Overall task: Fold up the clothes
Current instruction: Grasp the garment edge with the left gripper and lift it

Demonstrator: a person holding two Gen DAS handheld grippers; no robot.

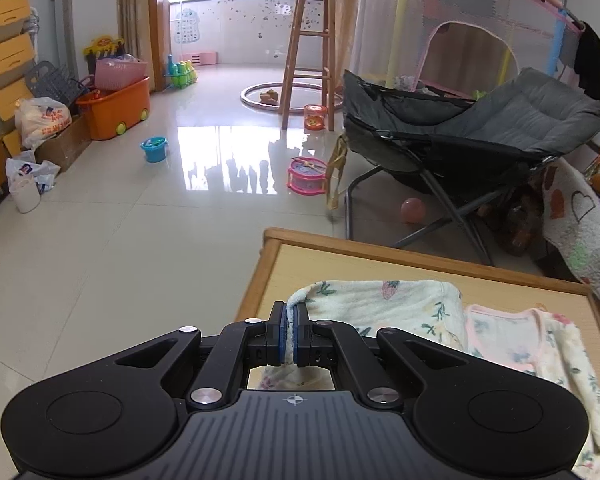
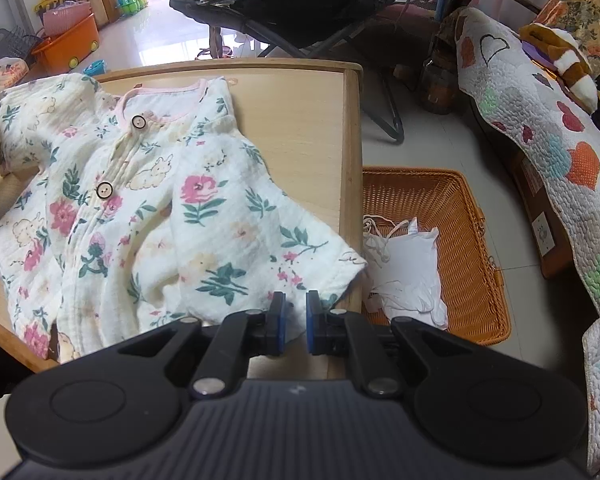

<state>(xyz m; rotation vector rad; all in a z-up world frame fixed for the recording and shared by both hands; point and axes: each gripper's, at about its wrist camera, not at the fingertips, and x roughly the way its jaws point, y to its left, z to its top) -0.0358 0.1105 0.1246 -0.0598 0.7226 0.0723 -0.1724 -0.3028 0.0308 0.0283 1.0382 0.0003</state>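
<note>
Two grippers worked one garment on the wooden table [image 2: 312,120]. Floral shirt [image 2: 148,200] lay spread face up across the tabletop, pink-trimmed neckline toward the far edge, two pale buttons down the placket, near sleeve reaching the table's right edge.

Wicker basket [image 2: 472,240] stood on the floor just beside that edge, white clothing [image 2: 404,264] heaped inside. Grey folding chair [image 1: 500,120] and wooden stool [image 1: 308,52] stood farther off on the tiled floor.

Left gripper [image 1: 290,332] was clenched on a fold of the shirt's cloth; pale fabric showed pinched between the blue pads and ran up past the tips, lifted off the table at the shirt's far side. Right gripper [image 2: 294,326] sat at the near sleeve hem with jaws nearly closed, a narrow gap between the pads. Cloth lay in that gap, but I could not tell whether the pads actually pressed on it.

Handling, as judged: thin crinkled gauze, light, limp, no stiffness to hold a crease. Likely to sag and drag when lifted by a single point. Not fragile; buttons the only hard parts. Best holds looked to be hems, sleeve ends and shoulder seams, where the cloth doubles and a pinch bites.

Writing: red characters on a white plastic bag [image 1: 44,120] by the wall, too small to read. No brand legible on the shirt.
</note>
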